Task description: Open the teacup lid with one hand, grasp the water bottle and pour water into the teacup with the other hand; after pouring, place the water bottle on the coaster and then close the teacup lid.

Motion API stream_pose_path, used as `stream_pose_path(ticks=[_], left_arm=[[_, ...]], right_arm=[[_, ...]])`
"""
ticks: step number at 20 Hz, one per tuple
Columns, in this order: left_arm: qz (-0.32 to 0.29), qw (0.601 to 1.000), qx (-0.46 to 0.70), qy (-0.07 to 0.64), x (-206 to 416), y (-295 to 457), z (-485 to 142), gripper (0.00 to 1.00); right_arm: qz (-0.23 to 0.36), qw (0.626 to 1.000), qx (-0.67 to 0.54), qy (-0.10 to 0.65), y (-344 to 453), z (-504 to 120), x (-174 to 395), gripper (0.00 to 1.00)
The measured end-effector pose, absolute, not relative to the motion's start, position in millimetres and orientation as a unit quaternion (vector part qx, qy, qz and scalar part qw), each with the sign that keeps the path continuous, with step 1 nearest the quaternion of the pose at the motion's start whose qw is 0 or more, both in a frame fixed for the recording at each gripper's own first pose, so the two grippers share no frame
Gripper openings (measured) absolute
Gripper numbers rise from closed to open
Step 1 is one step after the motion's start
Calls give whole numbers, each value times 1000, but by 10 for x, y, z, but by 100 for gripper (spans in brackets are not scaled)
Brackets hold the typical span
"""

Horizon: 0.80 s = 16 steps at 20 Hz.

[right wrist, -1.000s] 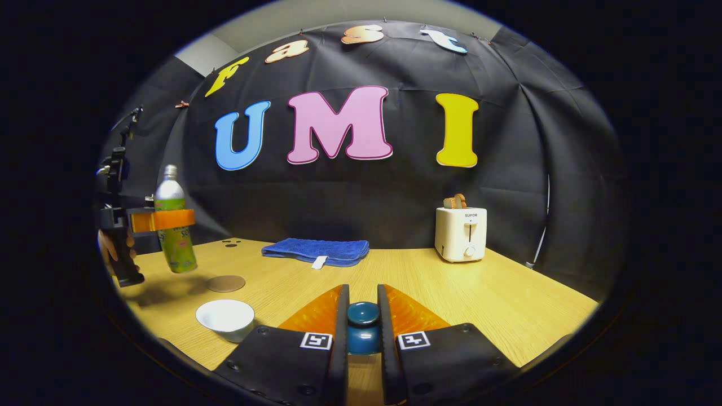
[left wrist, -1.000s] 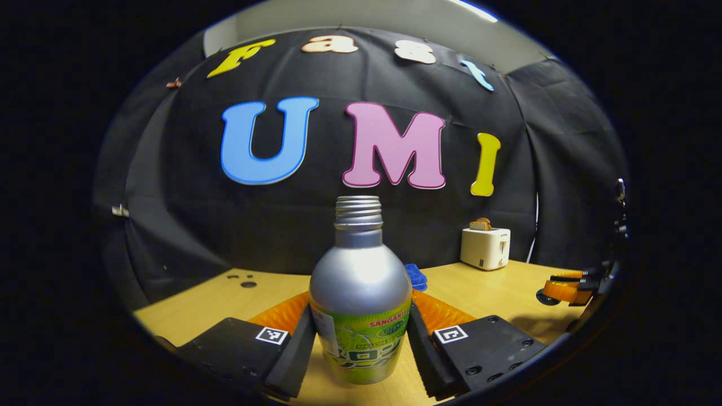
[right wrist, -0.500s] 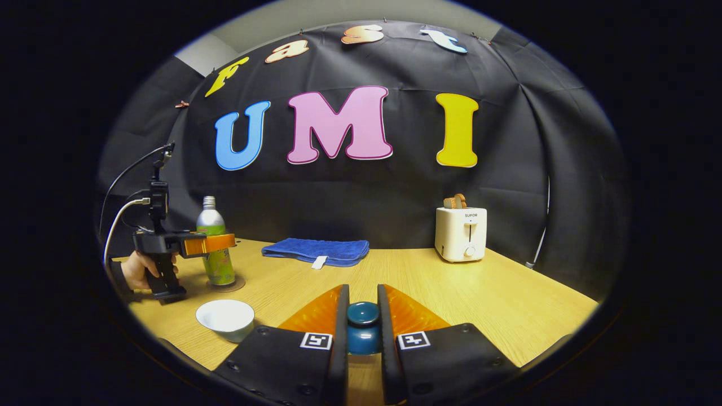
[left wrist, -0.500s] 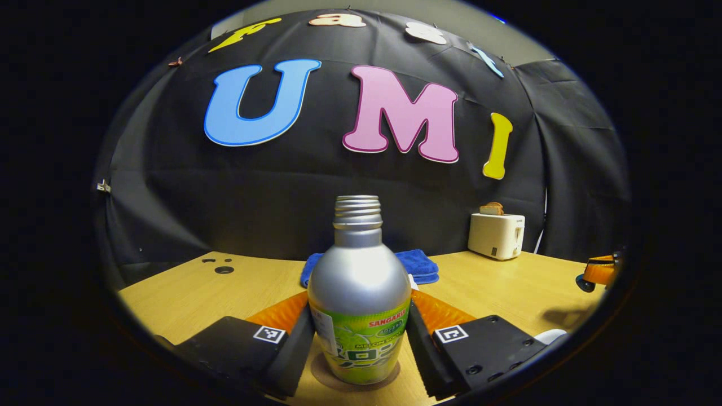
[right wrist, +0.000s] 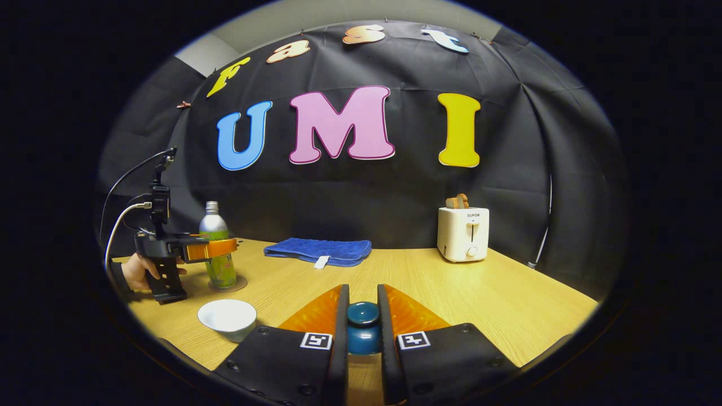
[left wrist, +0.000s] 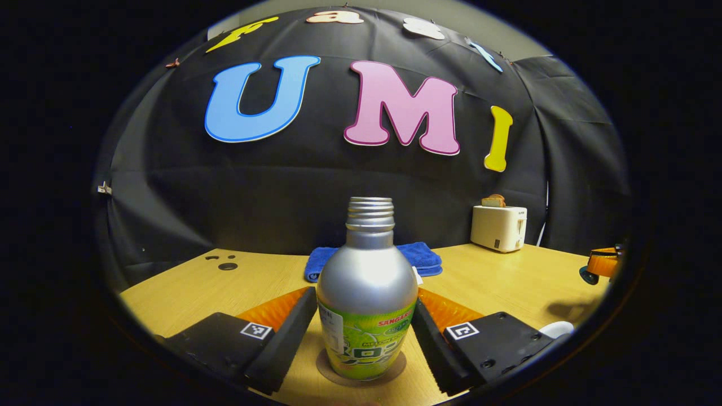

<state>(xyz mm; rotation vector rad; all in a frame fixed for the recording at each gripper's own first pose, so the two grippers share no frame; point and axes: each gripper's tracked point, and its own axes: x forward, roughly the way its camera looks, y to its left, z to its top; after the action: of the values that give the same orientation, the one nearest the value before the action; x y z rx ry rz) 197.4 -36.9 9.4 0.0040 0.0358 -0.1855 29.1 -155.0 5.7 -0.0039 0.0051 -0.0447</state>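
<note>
We see the water bottle [left wrist: 366,293] standing upright on the round brown coaster [left wrist: 361,367], its metal body smooth and silvery with a threaded open neck and a glossy green label around the lower half. The left gripper [left wrist: 361,332] has its fingers spread apart on either side of the bottle, with a small gap showing on each side, so nothing is clamped. From the right gripper view, a hand [right wrist: 138,270] holds that gripper by its handle beside the bottle. The right gripper [right wrist: 362,327] is pressed together on the rounded, glossy blue knob of the teacup lid [right wrist: 362,330], held above the pale wood-grain table [right wrist: 507,299]. The white teacup [right wrist: 227,317], a smooth open bowl, sits uncovered near the coaster. A soft folded blue towel [right wrist: 318,251] and a boxy cream toaster [right wrist: 463,234] stand farther back.
</note>
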Motion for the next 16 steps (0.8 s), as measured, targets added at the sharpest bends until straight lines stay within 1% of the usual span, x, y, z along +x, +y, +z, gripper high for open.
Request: stream_pose_path(ticks=[3,7,10,13,16], left_arm=[[-105,994,14,34,1705,-395,94,96],[-105,993,34,30,1234,-292,151,95],[-76,997,33,3,933,-122,157,95],[-64,997,36,7,737,-44,28,95],[-61,998,31,6,665,13,5,95]], right_arm=[[-22,1000,-2,2,-1551,60,293,27],[-23,1000,-2,2,-1551,60,291,27],[-23,1000,-2,3,-1550,60,292,28],[-20,1000,-2,3,-1531,53,280,27],[3,1000,0,3,-1326,54,249,27]])
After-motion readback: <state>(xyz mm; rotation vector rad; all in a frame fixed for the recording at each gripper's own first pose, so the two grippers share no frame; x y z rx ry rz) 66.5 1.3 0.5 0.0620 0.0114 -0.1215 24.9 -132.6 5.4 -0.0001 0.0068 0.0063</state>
